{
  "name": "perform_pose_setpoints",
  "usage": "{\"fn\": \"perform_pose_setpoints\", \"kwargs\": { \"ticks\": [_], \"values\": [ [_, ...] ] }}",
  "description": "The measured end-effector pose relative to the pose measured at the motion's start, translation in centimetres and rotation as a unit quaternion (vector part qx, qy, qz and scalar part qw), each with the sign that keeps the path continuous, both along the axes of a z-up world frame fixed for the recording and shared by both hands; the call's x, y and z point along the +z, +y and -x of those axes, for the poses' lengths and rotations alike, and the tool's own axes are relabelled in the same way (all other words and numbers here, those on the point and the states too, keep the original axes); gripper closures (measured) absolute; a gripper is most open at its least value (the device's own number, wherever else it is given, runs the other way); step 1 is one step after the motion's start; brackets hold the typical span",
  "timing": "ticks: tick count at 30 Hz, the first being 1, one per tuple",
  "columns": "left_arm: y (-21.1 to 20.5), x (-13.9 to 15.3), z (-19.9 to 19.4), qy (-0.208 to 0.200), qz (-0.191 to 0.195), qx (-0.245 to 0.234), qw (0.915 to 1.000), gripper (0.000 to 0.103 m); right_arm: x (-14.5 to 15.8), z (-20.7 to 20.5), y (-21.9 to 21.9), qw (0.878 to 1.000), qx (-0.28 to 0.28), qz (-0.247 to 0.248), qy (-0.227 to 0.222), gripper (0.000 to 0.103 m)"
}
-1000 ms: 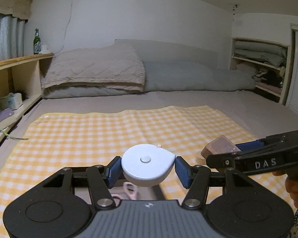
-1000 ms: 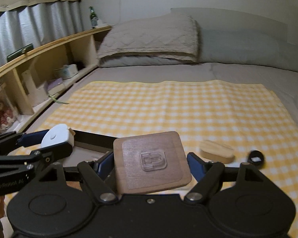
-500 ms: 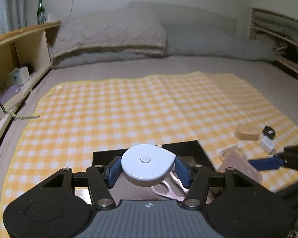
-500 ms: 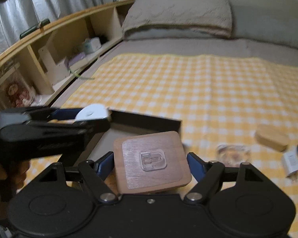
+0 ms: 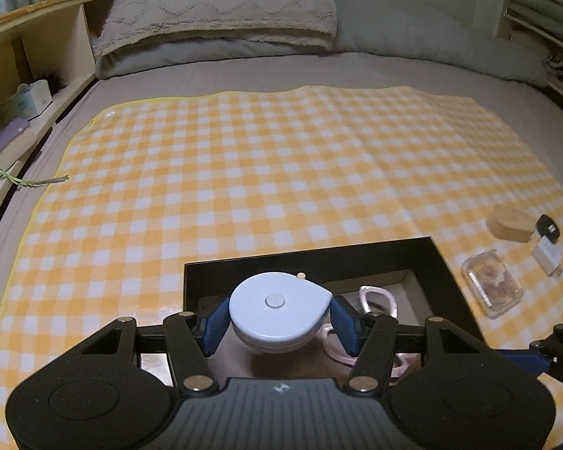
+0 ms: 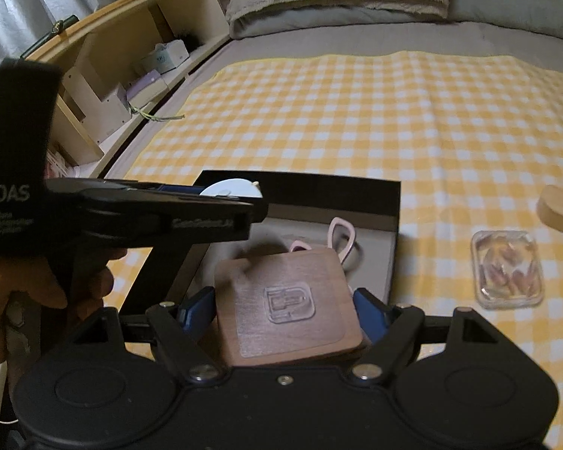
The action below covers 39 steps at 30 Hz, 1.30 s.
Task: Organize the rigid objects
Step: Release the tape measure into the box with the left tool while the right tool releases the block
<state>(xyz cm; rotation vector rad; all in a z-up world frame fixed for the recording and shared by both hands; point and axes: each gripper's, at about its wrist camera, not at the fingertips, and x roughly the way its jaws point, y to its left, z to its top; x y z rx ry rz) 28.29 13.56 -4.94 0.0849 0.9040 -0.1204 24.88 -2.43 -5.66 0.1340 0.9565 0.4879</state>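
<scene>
My left gripper (image 5: 279, 322) is shut on a pale blue teardrop-shaped tape measure (image 5: 277, 309) and holds it over a black open box (image 5: 307, 258). Pink scissors (image 5: 379, 300) lie inside the box. In the right wrist view my right gripper (image 6: 285, 311) is shut on a square wooden coaster (image 6: 285, 300) with a clear emblem on top, held above the box (image 6: 319, 187) near its front edge. The left gripper (image 6: 191, 217) crosses that view from the left, over the box's rear left part, with a hand (image 6: 37, 285) on its handle.
The box sits on a yellow checked cloth (image 5: 262, 165) spread over a grey bed. Right of the box lie a clear plastic case (image 6: 508, 268), a wooden oval piece (image 5: 510, 223), a white plug (image 5: 548, 255) and a small black item (image 5: 548, 227). Wooden shelves (image 6: 105, 75) run along the left.
Both grippers have come forward and tipped downward with their loads, from short of the box to over it. The box and the scissors inside have come into fuller view.
</scene>
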Motion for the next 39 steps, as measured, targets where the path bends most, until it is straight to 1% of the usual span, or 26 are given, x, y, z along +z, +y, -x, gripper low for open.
{"fn": "perform_pose_setpoints", "kwargs": {
  "ticks": [7,11,19,21,22,23,24,25,26,30,33,35,39],
  "values": [
    [0.7,-0.4,-0.6,0.002,-0.015,0.006,0.9999,0.044,-1.0,-0.5,1.3,1.0,0.003,-0.014,0.027,0.024],
    [0.8,-0.4,-0.8,0.005,-0.016,0.007,0.9998,0.044,-1.5,-0.7,2.2,0.999,0.001,-0.025,0.041,0.024],
    [1.2,-0.7,-1.1,0.027,-0.014,0.004,0.9995,0.043,-1.9,-1.1,2.7,0.998,-0.015,-0.03,0.05,0.024],
    [1.0,-0.7,-1.1,0.029,-0.019,-0.002,0.9994,0.043,-2.0,-1.4,2.7,0.998,-0.019,-0.03,0.052,0.024],
    [0.9,-0.7,-1.0,0.028,-0.019,-0.002,0.9994,0.041,-2.1,-1.4,2.6,0.998,-0.021,-0.03,0.053,0.024],
    [1.0,-0.6,-1.0,0.03,-0.013,-0.002,0.9995,0.033,-2.1,-1.5,2.5,0.998,-0.023,-0.03,0.054,0.024],
    [1.0,-0.5,-0.9,0.029,-0.002,-0.003,0.9996,0.03,-2.2,-1.6,2.5,0.998,-0.024,-0.03,0.056,0.024],
    [1.0,-0.4,-0.9,0.028,0.005,-0.005,0.9996,0.024,-2.3,-1.7,2.4,0.998,-0.025,-0.031,0.058,0.024],
    [0.9,-0.2,-0.7,0.024,0.008,-0.005,0.9997,0.02,-2.2,-1.7,2.3,0.997,-0.027,-0.031,0.059,0.024],
    [0.1,0.8,0.1,0.008,0.001,-0.014,0.9999,0.017,-2.3,-1.8,2.3,0.997,-0.028,-0.029,0.06,0.024],
    [0.0,1.5,0.6,0.003,0.007,-0.02,0.9998,0.013,-2.5,-1.9,2.6,0.997,-0.028,-0.025,0.061,0.024],
    [-0.1,1.9,1.0,0.0,0.005,-0.021,0.9998,0.009,-2.5,-1.9,2.7,0.998,-0.027,-0.021,0.061,0.024],
    [0.0,2.3,1.5,0.002,0.003,-0.016,0.9999,0.006,-2.7,-2.1,3.0,0.997,-0.027,-0.017,0.066,0.023]
  ]
}}
